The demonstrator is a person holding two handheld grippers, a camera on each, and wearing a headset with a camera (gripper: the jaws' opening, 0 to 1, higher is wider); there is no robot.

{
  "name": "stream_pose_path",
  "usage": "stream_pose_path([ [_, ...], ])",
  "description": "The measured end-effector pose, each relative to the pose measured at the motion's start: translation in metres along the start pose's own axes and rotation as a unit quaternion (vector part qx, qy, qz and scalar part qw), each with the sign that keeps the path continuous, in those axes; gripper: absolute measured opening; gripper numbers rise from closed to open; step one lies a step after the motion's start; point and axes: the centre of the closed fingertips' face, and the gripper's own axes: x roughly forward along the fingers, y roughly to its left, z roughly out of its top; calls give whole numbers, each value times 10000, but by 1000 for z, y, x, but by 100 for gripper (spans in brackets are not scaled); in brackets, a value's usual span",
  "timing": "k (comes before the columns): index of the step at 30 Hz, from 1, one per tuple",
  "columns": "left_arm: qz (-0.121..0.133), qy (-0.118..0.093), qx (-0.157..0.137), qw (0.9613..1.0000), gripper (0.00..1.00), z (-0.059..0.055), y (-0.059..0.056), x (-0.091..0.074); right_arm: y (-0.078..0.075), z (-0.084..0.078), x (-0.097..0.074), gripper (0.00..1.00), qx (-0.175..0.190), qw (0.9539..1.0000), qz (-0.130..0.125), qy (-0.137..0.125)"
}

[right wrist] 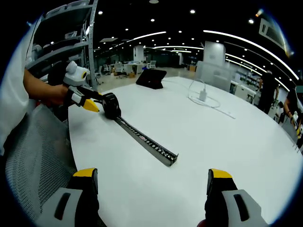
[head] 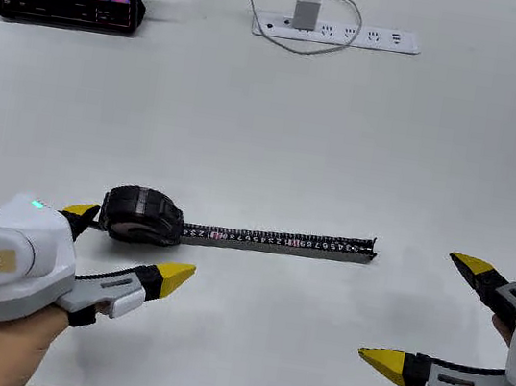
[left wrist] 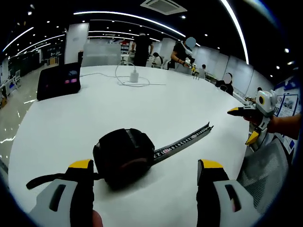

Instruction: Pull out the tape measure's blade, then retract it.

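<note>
Looking down in head view, we see tape measure (head: pixel 141 214) on white table (head: pixel 342 147), case just ahead of spread jaws of left gripper (head: pixel 134 242), not gripped. Blade (head: pixel 280 241) lies pulled out flat toward right. Right gripper (head: pixel 418 309) released, jaws wide, apart from blade tip.
Left gripper view: we see case close ahead between our parted jaws, blade running toward right gripper.
Right gripper view: blade tip ahead of parted jaws, untouched; case at far end beside left gripper.
</note>
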Motion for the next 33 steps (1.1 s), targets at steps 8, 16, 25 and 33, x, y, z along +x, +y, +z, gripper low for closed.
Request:
stream_pose_path([
  [8, 136, -41, 22, 9999, 87, 1, 2, 3, -2, -2, 1, 93, -1, 10000, 6, 37],
  [16, 248, -129, -103, 9996, 94, 1, 0, 9, -3, -1, 1, 93, 11, 10000, -7, 31],
  [25, 517, -203, -228, 9982, 92, 3, 4, 12, -6, -2, 1, 87, -18, 10000, 27, 80],
  [33, 819, -175, -313, 9960, 90, 3, 7, 17, -14, -1, 4, 80, -167, 9996, 101, 192],
])
